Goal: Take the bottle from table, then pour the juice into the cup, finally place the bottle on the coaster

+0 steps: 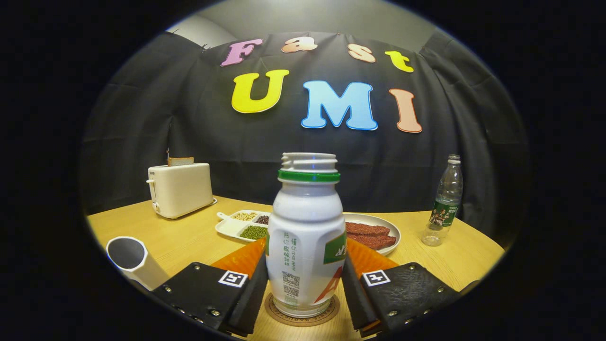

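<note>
I have the gripper [305, 279] level at lower centre, fingers pressed on the white juice bottle [304, 237]. It stands upright on the round coaster [303, 316], the white cup [132, 260] at lower left.

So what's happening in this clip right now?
A hand-held gripper has its jaws on either side of an uncapped white bottle, which stands upright on a round coaster, so the task looks near its end. The jaws sit right against the bottle's sides, though whether both press on it can't be told. A white cup sits just beside the fingers. Beyond are a toaster, a divided dish of beans, a plate and a clear water bottle.
</note>
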Tool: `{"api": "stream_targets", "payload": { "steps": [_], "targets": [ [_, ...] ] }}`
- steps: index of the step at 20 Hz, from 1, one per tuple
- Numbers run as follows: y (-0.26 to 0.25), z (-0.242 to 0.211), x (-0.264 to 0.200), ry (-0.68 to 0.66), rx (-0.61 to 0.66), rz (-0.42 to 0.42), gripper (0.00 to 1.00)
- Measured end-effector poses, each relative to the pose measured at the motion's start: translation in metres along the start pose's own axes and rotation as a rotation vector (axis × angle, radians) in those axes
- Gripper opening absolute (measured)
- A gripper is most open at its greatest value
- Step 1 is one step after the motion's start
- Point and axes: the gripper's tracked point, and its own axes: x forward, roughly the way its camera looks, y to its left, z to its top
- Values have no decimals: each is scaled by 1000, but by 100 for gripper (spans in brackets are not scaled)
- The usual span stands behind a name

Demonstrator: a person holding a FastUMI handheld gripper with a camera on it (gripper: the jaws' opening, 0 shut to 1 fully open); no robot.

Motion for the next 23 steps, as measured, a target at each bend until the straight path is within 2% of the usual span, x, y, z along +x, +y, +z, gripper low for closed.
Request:
{"api": "stream_targets", "payload": {
  "steps": [2, 4, 9, 14, 20, 23],
  "targets": [
    [3, -1, -1, -4, -7, 13, 77],
    [1, 9, -4, -26, 1, 19, 98],
    [1, 58, -30, -89, -47, -30, 98],
    [7, 134, -74, -201, -60, -73, 98],
    [7, 185, -113, -206, -37, -79, 97],
    [2, 195, -124, -189, -42, -77, 98]
  ]
}}
